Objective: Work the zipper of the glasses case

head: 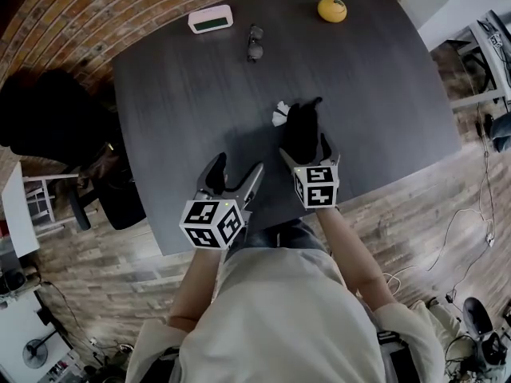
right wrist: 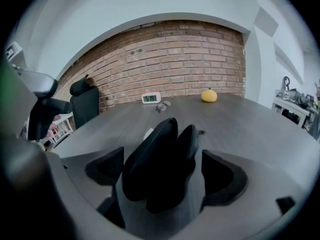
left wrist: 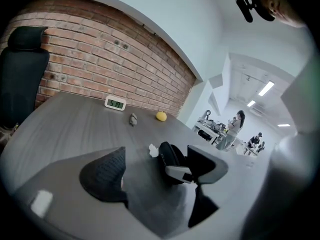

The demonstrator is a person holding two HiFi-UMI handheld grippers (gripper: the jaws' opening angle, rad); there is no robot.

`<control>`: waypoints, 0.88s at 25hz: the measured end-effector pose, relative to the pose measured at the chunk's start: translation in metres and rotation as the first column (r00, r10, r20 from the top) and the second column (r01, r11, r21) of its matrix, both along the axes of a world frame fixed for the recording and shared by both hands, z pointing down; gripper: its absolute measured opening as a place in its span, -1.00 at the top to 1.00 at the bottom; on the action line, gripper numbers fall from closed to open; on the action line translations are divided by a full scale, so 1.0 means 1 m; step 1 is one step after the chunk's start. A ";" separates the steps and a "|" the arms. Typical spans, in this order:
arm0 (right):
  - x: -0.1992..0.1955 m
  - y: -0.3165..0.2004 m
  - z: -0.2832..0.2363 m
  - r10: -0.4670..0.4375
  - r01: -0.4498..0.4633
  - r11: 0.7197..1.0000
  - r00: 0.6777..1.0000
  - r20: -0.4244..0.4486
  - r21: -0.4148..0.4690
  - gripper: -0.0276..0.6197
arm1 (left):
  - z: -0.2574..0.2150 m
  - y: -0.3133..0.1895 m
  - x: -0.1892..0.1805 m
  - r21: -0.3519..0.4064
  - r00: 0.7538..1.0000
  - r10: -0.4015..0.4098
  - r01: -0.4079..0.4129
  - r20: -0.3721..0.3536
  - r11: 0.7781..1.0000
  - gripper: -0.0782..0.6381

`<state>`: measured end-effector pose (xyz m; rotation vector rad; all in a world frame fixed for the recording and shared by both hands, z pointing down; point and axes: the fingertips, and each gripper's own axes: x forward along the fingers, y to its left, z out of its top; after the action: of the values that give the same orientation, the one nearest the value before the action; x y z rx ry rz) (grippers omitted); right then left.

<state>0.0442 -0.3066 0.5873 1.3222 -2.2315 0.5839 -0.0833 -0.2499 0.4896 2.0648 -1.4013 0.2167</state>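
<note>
right gripper (head: pixel 304 145) wide around glasses case (head: pixel 302 120)

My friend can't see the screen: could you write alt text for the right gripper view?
A black glasses case, partly open, stands between the open jaws of the right gripper. Beyond it on the dark table sit a small clock, glasses and a round yellow object, before a brick wall.

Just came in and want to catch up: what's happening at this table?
A person works two hand-held grippers at a table. The black glasses case sits gaping between the right gripper's spread jaws, which don't press it. The left gripper is open and empty beside it. At the far side lie glasses, a clock and a yellow fruit.
</note>
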 end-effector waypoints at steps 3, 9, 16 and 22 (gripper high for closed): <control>-0.001 -0.001 0.010 0.031 -0.029 0.999 0.999 0.030 -0.046 -0.48 | 0.001 -0.005 0.004 0.003 1.000 0.025 -0.025 -0.010 1.000 -0.30; 0.003 0.002 0.008 0.046 -0.043 0.997 0.998 0.031 -0.068 -0.45 | -0.002 -0.007 0.010 0.006 0.997 0.076 -0.076 -0.026 0.997 -0.30; 0.011 0.003 -0.002 0.041 -0.037 0.997 0.998 0.044 -0.074 0.06 | -0.011 -0.008 0.016 0.025 0.993 0.103 -0.102 -0.050 0.994 -0.30; 0.019 0.008 -0.003 0.051 -0.039 0.992 0.993 0.102 -0.119 0.14 | -0.014 -0.005 0.019 0.036 0.991 0.122 -0.120 -0.054 0.992 -0.30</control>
<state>0.0631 -0.2986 0.5839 1.3135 -2.2182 0.8052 -0.0642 -0.2551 0.4755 2.1677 -1.2552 0.1856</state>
